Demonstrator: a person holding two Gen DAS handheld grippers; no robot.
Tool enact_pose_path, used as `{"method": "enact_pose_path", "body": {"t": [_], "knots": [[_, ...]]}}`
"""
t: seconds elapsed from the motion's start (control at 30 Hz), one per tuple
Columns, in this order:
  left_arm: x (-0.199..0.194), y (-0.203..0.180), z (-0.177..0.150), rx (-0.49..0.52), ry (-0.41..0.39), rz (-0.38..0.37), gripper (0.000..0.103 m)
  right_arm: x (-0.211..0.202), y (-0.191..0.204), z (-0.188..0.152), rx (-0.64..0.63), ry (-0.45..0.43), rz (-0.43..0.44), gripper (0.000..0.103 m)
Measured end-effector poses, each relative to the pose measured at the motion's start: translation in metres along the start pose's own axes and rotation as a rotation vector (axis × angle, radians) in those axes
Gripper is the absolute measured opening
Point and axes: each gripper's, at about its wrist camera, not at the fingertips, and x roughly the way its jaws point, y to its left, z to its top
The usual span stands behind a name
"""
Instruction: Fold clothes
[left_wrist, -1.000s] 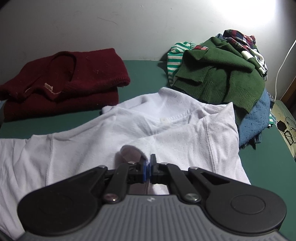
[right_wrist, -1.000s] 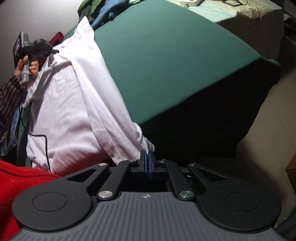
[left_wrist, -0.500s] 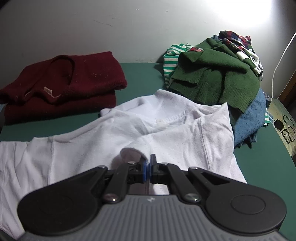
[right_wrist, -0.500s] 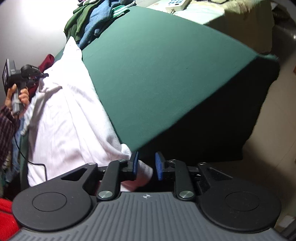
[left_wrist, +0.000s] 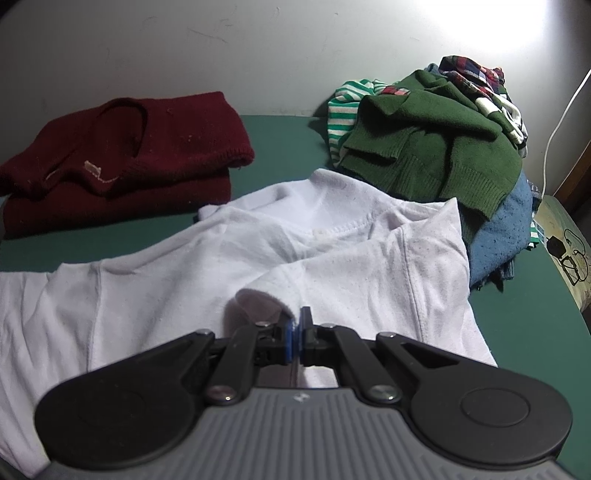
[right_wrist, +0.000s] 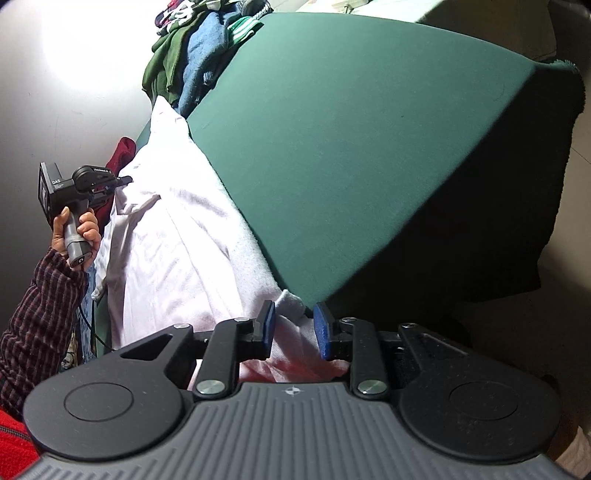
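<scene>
The white shirt (left_wrist: 258, 266) is soft, thin and light, so it will flop and wrinkle and slide a little on the cloth under it. It is best to take hold at an edge or a corner, like the hem or a sleeve tip, where a small pinch of cloth is enough. It looks plain white, with a collar at 12 o'clock in the left view and a sleeve out at 9 o'clock. It is spread across the green table (left_wrist: 524, 332), and one end reaches the near table edge.

The left gripper (left_wrist: 294, 334) has its blue pads pressed together on a fold of the shirt, at 6 o'clock in its view. The right gripper (right_wrist: 293, 326) has its pads spread apart. A bit of the shirt's corner lies between them, but the pads do not seem to press on it, though the view there is dim.

At 10 o'clock from the shirt sits a folded dark red sweater (left_wrist: 125, 155). At 2 o'clock is a heap of clothes with a green sweater (left_wrist: 436, 147) on top, touching the shirt's far corner. In the right view, a hand (right_wrist: 79, 236) holds the left gripper's handle.
</scene>
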Motion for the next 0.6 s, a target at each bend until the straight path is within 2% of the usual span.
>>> {"method": "enact_pose_path", "body": {"t": [0.1, 0.2, 0.27, 0.43, 0.53, 0.6], "knots": [[-0.001, -0.002, 0.000, 0.021, -0.007, -0.003, 0.000, -0.004, 0.002, 0.000, -0.020, -0.006, -0.016, 0.026], [0.001, -0.003, -0.001, 0.039, -0.005, 0.000, 0.000, 0.004, 0.001, -0.001, -0.034, 0.027, -0.060, 0.027], [0.003, -0.004, -0.002, 0.047, -0.002, 0.006, 0.000, 0.007, 0.007, -0.003, -0.078, 0.037, -0.093, 0.003], [0.002, -0.005, -0.004, 0.072, -0.015, 0.037, 0.000, -0.010, 0.056, -0.013, -0.399, -0.031, -0.259, 0.001], [0.001, -0.005, -0.004, 0.072, -0.030, 0.048, 0.000, -0.021, 0.068, -0.019, -0.423, -0.043, -0.320, 0.001], [-0.002, -0.006, -0.003, 0.074, -0.050, 0.058, 0.000, -0.031, 0.076, -0.023, -0.425, -0.072, -0.325, 0.001]]}}
